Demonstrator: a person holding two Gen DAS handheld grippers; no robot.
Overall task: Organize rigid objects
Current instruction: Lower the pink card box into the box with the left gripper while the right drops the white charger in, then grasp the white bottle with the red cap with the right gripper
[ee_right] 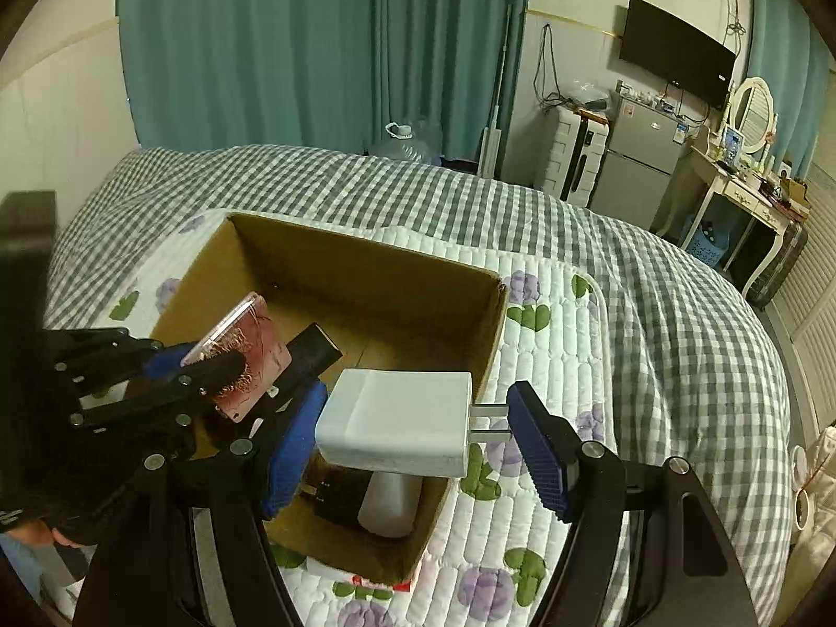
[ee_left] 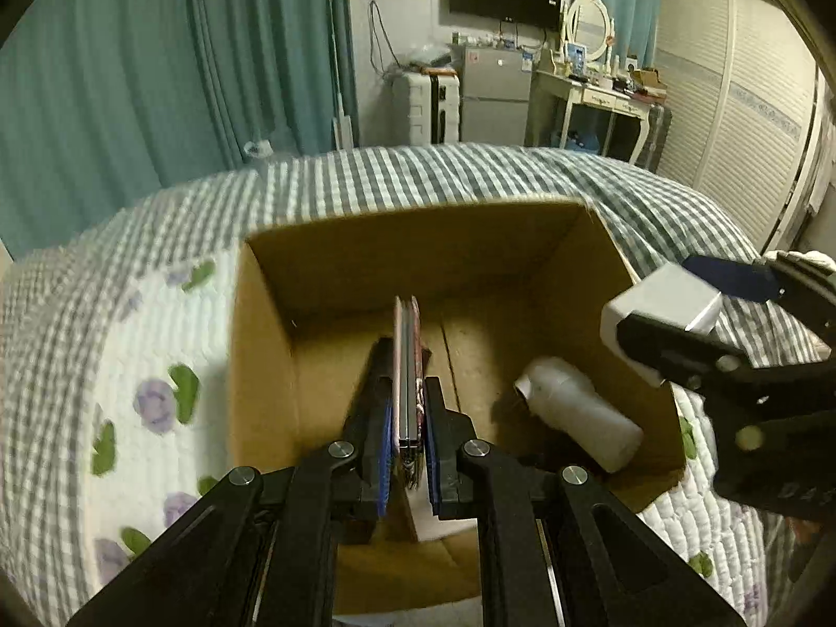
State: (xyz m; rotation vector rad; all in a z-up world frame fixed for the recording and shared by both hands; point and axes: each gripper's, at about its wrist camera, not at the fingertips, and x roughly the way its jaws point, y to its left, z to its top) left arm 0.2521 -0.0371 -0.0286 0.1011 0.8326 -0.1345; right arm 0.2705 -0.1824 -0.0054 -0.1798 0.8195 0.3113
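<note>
1. The left gripper [ee_left: 407, 418] clamps a thin pink-cased phone [ee_left: 407, 366] edge-on over the open brown cardboard box [ee_left: 261, 366] on the quilted bed [ee_right: 627, 313];
2. The right gripper [ee_right: 418, 433] pinches a white plug-in charger block [ee_right: 397, 418] above the box's near corner;
3. A white plastic bottle [ee_left: 575, 413] lies inside the box.

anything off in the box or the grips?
One thing: the right tool holds the charger end-on, one finger bearing on its prong tips, a grip that looks slip-prone. In the box the bottle lies on its side. No spill or damage visible.

No legible text or labels
</note>
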